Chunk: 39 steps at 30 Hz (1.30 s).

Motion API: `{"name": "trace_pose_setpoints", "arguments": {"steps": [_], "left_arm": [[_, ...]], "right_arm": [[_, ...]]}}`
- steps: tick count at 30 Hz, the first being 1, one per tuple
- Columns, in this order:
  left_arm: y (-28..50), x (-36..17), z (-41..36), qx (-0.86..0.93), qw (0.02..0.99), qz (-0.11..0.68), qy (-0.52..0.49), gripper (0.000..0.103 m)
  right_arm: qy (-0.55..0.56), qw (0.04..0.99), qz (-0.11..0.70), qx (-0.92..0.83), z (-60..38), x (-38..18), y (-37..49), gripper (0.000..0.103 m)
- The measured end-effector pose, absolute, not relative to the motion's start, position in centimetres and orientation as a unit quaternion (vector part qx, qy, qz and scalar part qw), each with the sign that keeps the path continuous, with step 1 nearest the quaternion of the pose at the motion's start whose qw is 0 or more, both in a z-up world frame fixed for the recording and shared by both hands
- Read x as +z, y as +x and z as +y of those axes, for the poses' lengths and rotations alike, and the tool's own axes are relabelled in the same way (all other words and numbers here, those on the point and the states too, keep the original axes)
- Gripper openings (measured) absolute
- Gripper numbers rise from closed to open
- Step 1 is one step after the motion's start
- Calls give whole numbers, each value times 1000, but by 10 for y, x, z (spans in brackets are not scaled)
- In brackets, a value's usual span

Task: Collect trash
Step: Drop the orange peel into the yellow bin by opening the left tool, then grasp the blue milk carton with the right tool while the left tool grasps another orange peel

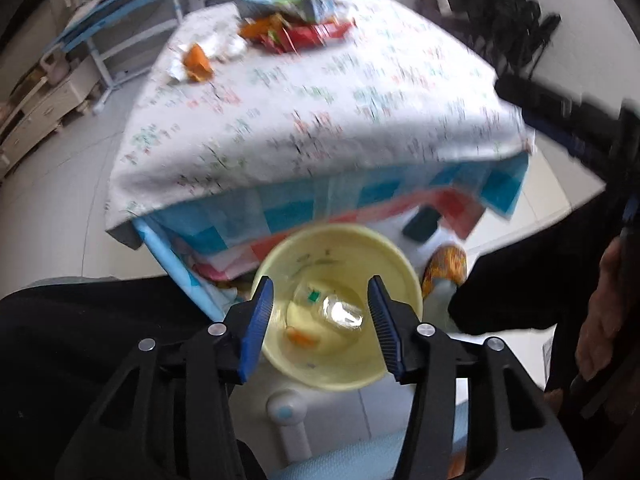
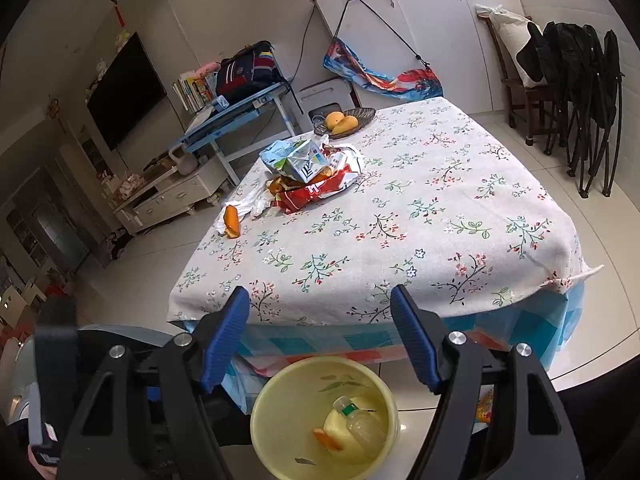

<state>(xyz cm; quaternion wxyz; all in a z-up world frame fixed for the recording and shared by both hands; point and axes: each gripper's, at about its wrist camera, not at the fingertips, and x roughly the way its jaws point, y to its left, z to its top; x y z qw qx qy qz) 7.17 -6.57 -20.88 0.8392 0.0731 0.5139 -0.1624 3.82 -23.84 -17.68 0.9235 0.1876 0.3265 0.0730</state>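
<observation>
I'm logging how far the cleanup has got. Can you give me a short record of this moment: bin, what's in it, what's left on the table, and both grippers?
bin: yellow bin on the floor by the table's near edge
in bin: clear plastic bottle, orange scrap
left on table: pile of wrappers, orange peel beside white tissue
not trash: dish of mangoes at the far edge
left gripper: over the bin, jaws open, nothing between them
right gripper: jaws open, empty, facing the table
</observation>
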Motion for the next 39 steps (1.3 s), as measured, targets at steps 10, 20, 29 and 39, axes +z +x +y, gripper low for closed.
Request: {"name": "trace_pose_setpoints", "arguments": {"steps": [10,20,29,39], "left_arm": [[72,-162,-19,-58,924,377,-12,79],[82,-158,-8,-36,926,374,-38,79],[141,-146,3,-29,924,377,-55,78],[220,-166,2,-61,898,426,-92,59]], "right_arm": [[171,926,328,75,-232,-177,37,70],[152,929,327,83,-222,-173,39,70],[120,931,329,107,-206,-162,58,70],[85,932,330,121,-201,-154,93,73]]}}
